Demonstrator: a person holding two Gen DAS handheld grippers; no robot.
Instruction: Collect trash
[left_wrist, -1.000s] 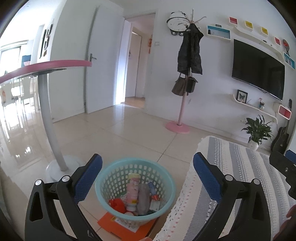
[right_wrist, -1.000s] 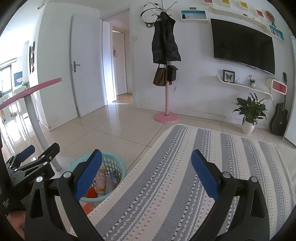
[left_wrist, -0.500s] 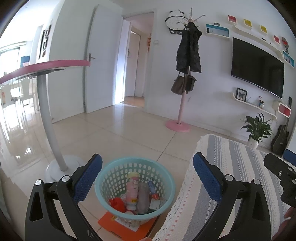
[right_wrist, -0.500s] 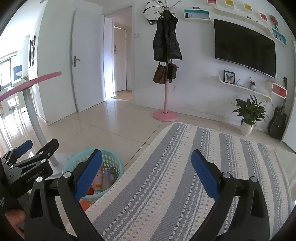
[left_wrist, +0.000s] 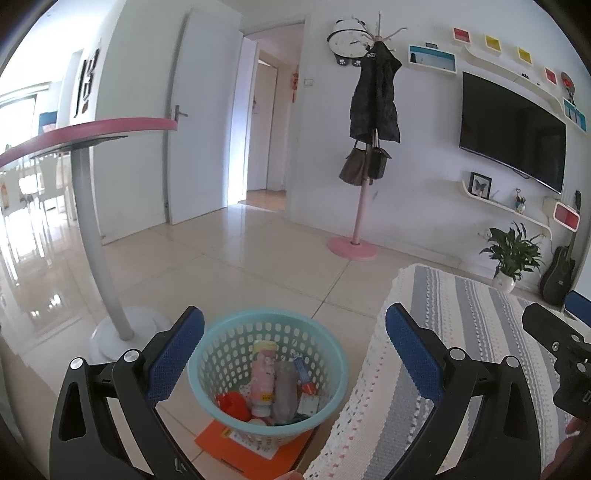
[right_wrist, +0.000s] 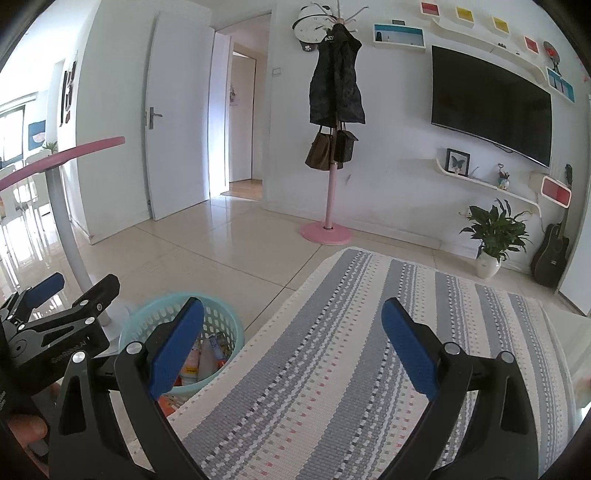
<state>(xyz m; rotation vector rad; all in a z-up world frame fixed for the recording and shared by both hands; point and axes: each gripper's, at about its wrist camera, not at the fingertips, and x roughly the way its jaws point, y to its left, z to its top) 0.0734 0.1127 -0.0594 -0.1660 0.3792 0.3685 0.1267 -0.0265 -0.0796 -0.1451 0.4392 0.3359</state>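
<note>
A light blue plastic basket (left_wrist: 267, 334) stands on the floor on an orange sheet (left_wrist: 236, 448), just left of a table with a striped cloth (left_wrist: 458, 332). Inside it lie a pink bottle (left_wrist: 263, 380), a grey wrapper (left_wrist: 284, 386), a red piece (left_wrist: 231, 402) and small packets. My left gripper (left_wrist: 293, 354) hangs open above the basket with nothing between its fingers. My right gripper (right_wrist: 291, 349) stands open over the striped cloth (right_wrist: 354, 354), also empty. The basket (right_wrist: 218, 325) shows at the lower left of the right wrist view, and the left gripper (right_wrist: 55, 314) is seen beside it.
A round pink-rimmed table (left_wrist: 110, 127) on a grey pedestal (left_wrist: 96, 251) stands left of the basket. Across the tiled floor are a pink coat stand (left_wrist: 364, 206) with a dark coat, a wall TV (left_wrist: 511, 129), a potted plant (left_wrist: 511, 254) and a guitar (left_wrist: 557, 273).
Both views have shifted slightly, the grippers easing a little upward and back. Both grippers stay open and empty; the basket's contents are unchanged.
</note>
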